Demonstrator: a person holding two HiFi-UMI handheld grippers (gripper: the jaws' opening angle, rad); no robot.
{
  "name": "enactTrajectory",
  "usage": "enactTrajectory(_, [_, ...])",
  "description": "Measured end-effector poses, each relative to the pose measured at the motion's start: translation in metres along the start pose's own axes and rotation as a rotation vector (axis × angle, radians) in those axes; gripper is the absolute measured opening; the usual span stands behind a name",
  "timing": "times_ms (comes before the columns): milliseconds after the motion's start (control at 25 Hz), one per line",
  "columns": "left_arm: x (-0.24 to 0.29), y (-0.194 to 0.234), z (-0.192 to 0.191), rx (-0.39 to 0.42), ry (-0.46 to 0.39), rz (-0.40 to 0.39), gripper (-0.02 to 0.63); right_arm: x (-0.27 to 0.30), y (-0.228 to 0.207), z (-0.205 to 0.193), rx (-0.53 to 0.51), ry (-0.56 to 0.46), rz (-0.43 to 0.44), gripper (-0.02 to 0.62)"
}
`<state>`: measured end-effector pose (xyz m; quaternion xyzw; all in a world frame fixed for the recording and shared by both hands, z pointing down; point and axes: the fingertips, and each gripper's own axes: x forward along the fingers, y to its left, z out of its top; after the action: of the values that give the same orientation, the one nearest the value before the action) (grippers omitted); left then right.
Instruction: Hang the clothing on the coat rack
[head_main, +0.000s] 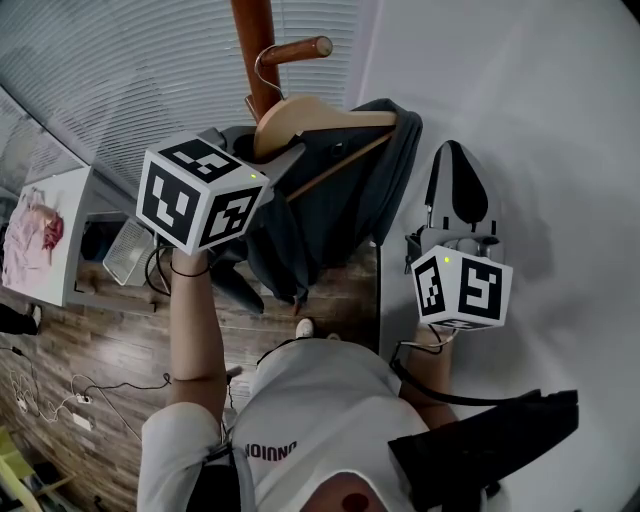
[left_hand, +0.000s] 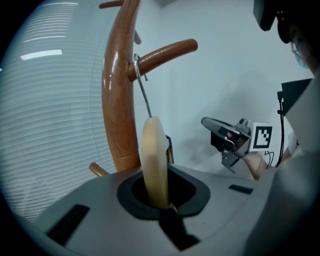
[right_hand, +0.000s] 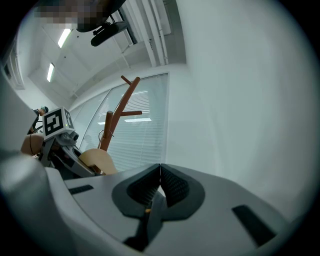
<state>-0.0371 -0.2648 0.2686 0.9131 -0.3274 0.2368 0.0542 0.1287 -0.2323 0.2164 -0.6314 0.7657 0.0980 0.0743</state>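
Left gripper view: left gripper clamps the pale wooden hanger, hook over a brown wooden coat rack peg, dark grey garment draped on it; right gripper jaws meet, empty.

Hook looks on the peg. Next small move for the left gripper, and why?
Probably open the left gripper and let go. Its jaws are clamped on the hanger, whose hook already sits over the peg, and the garment hangs from the hanger. The right gripper is shut on nothing, off to the side, so nothing else seems to need holding.
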Motion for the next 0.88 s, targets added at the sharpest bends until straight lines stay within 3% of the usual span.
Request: enactTrajectory(880, [-0.003,0.004,-0.005,0.084,0.048,0.066,0.025,0.003,0.002,0.004,-0.004,0.003,0.025,0.02])
